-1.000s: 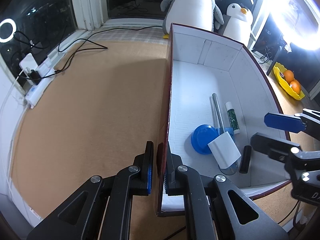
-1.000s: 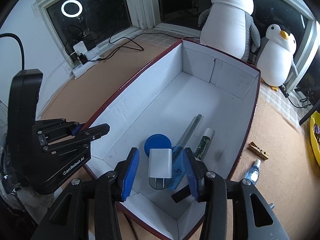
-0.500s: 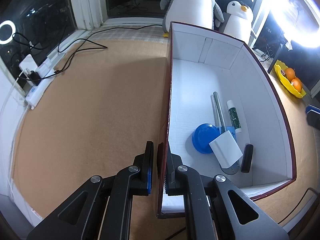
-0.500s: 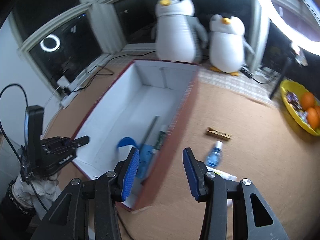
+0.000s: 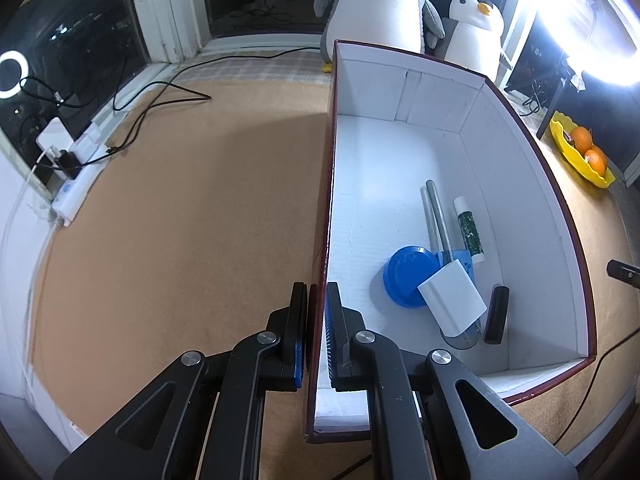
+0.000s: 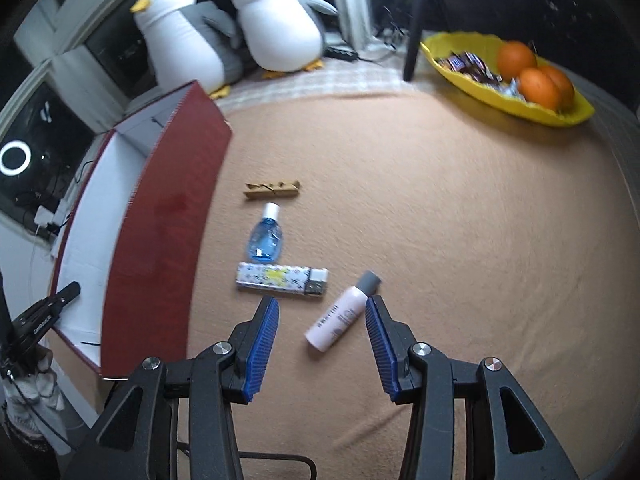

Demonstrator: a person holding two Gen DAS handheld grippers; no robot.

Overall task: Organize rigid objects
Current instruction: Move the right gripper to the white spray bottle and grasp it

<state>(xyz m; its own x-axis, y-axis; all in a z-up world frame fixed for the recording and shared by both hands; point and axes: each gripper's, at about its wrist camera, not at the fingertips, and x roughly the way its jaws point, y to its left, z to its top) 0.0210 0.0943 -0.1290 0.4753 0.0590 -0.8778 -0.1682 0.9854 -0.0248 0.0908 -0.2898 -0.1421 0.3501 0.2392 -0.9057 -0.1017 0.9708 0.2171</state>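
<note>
My left gripper [image 5: 316,292] is shut on the left wall of the dark-red box [image 5: 528,184], one finger on each side of it. Inside the box lie a blue lid [image 5: 404,276], a white charger block [image 5: 452,304], a black stick [image 5: 497,314], a grey tube [image 5: 438,216] and a white-green tube [image 5: 469,230]. In the right wrist view my right gripper [image 6: 322,304] hangs open over the tan mat, to the right of the box [image 6: 160,232]. A pink bottle [image 6: 340,318] lies beneath its fingers, untouched. Beyond it lie a patterned lighter [image 6: 280,278], a blue bottle [image 6: 266,238] and a wooden clothespin [image 6: 272,190].
A yellow bowl [image 6: 472,76] with oranges and sweets stands at the back right. Two plush penguins [image 6: 276,20] sit behind the box. Cables and a power strip [image 5: 76,188] lie along the window on the left. Open mat stretches right of the loose items.
My right gripper has left the box, swung right and rolled, and now hangs over the loose items on the mat. The left gripper kept its hold on the box wall.
</note>
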